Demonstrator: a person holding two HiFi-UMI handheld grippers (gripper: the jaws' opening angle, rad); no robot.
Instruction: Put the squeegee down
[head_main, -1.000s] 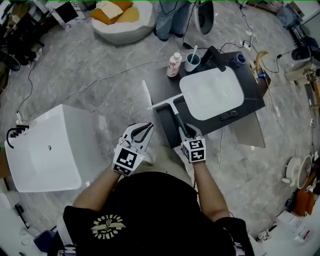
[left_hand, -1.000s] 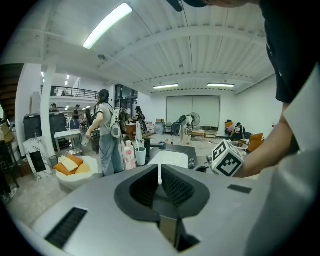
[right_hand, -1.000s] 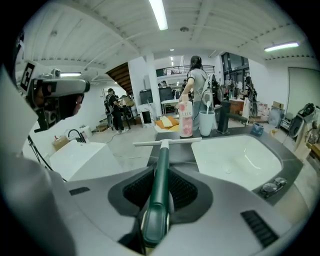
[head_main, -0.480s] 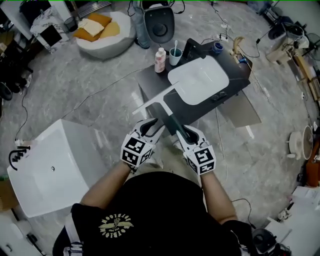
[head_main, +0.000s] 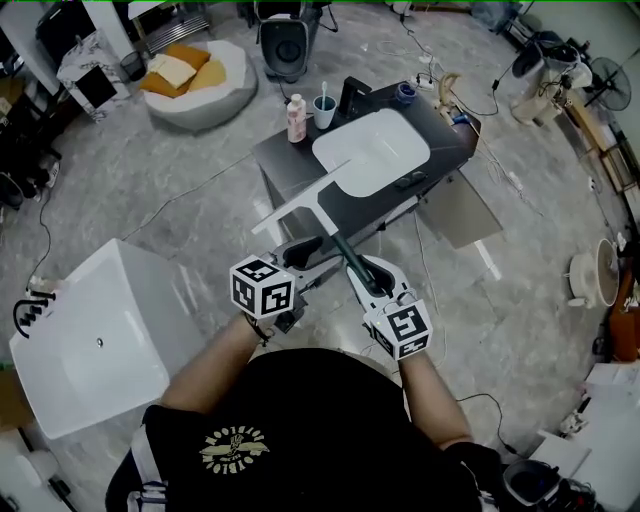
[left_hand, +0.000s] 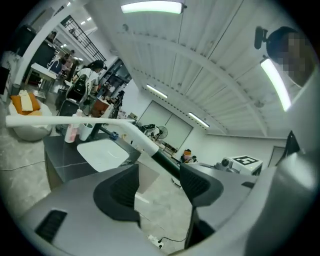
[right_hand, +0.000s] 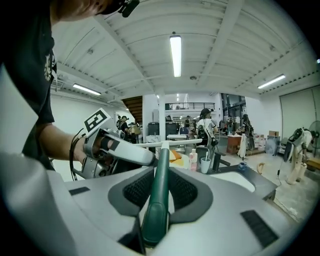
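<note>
1. The right claw (right_hand: 161, 172) is clamped narrow on the green handle of the squeegee (right_hand: 159, 150), with a pad pressing on either side.
2. The left claw (left_hand: 157, 186) stands wide. Its jaws have just been opening, and nothing sits between the pads. The squeegee's shaft crosses just past the tips and runs behind the right-hand pad in the left gripper view.
3. In the head view both claws sit at the centre of the frame. The left claw (head_main: 303, 250) is just left of the handle, and the right claw (head_main: 366, 282) is at its lower end.
4. The squeegee (head_main: 318, 203) is held in the air. Its handle runs up from the right claw, and its white blade slants across the near-left edge of the dark surface (head_main: 285, 160).
5. On the surface, in the upper centre of the frame, lies a white basin (head_main: 370, 152). A bottle (head_main: 295, 118) and a cup (head_main: 324, 112) stand at its upper left.
6. A white tub (head_main: 90, 340) fills the lower left, on the grey floor (head_main: 200, 200).
</note>
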